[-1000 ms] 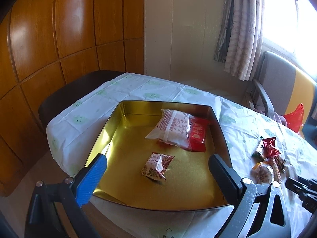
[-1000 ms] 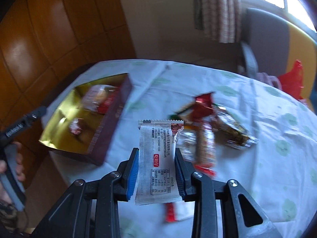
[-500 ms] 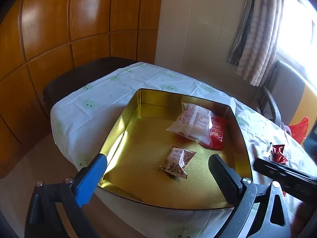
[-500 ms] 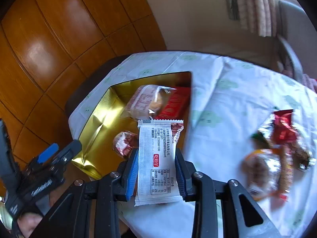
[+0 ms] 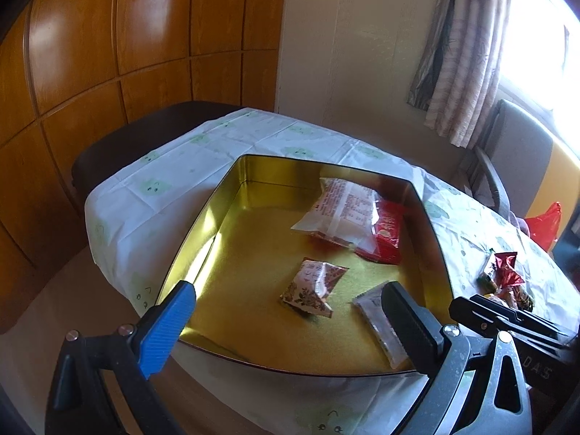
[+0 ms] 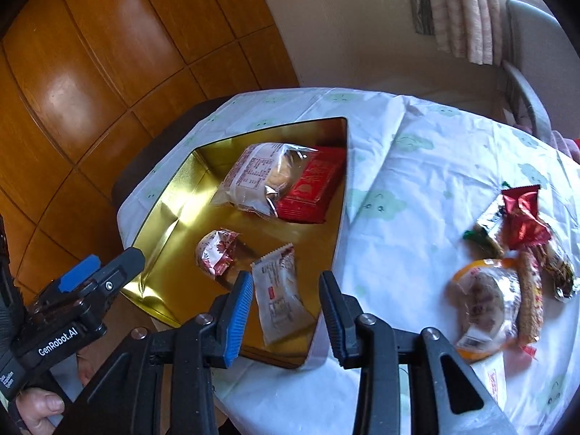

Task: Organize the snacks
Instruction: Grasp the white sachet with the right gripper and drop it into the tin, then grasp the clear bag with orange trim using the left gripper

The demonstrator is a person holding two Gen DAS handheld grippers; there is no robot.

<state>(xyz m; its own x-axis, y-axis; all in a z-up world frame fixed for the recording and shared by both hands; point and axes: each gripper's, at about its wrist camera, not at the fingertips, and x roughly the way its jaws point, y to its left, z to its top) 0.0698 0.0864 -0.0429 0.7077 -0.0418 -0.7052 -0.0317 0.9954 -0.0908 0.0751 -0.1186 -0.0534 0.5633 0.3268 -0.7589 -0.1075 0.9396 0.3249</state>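
A gold tin [image 5: 217, 203] [image 6: 170, 199] sits on the white tablecloth and holds a clear cake packet [image 5: 340, 210] [image 6: 257, 174], a red packet [image 5: 386, 235] [image 6: 311, 190], a small patterned packet [image 5: 311, 286] [image 6: 215, 252] and a white wafer packet [image 5: 377, 322] [image 6: 279, 293]. My right gripper [image 6: 286, 297] is open just above the wafer packet, which lies loose in the tin's near right corner. My left gripper [image 5: 286, 311] is open and empty at the tin's near edge. A pile of loose snacks [image 6: 507, 253] [image 5: 502, 275] lies on the cloth to the right.
A dark chair [image 5: 145, 134] stands behind the table on the left, and a grey and yellow chair [image 5: 522, 166] on the right by the curtain [image 5: 456, 54]. Wood wall panels [image 5: 108, 36] fill the left. The table's near edge [image 5: 290, 406] is close below.
My right gripper moved left over the tin, opened and let go of the wafer packet, which now lies inside. My left gripper shifted a little left and stayed open.
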